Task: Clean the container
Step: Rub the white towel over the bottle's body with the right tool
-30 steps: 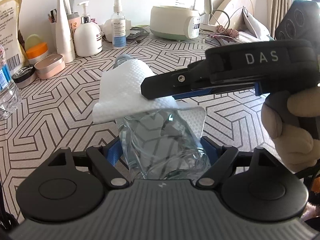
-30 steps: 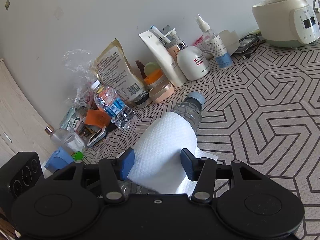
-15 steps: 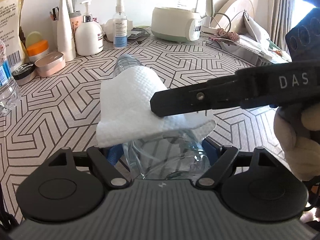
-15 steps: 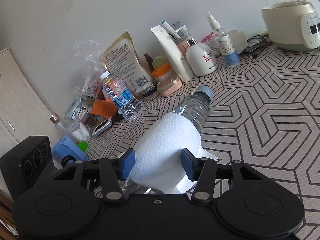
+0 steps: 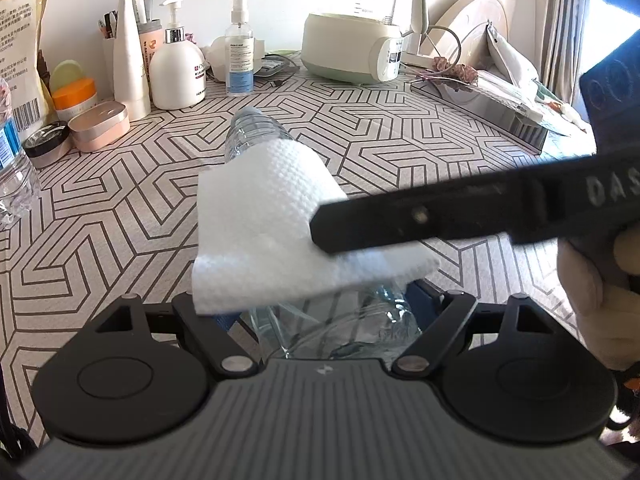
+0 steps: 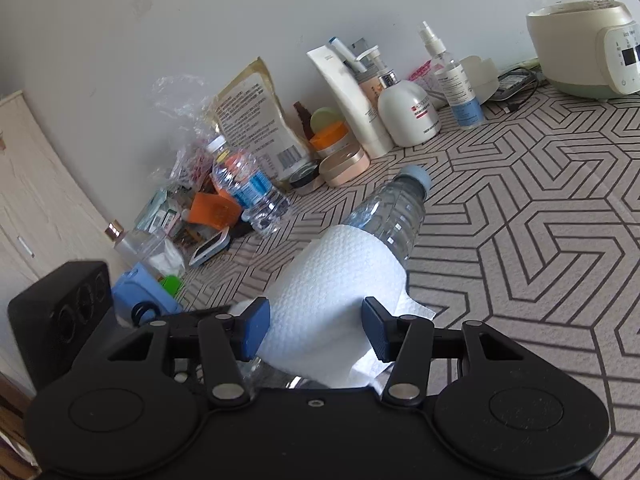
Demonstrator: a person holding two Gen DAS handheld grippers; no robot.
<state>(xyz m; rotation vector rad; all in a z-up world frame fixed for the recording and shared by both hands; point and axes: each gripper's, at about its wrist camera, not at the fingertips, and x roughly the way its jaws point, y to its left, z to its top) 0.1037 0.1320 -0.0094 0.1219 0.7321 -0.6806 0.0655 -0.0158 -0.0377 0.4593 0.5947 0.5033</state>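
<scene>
Over the last second the towel [image 5: 276, 216] slid from the bottle's [image 6: 390, 212] neck toward its base. Right gripper [image 6: 316, 330] clamped towel around bottle; left gripper [image 5: 332, 312] clamped the base. Wipe looked mid-stroke.

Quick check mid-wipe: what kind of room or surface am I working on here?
Most likely a cluttered table in a home, not a lab. Toiletries stand along the wall, such as a white pump bottle and a spray bottle, beside an electric glass kettle on a patterned tablecloth.
</scene>
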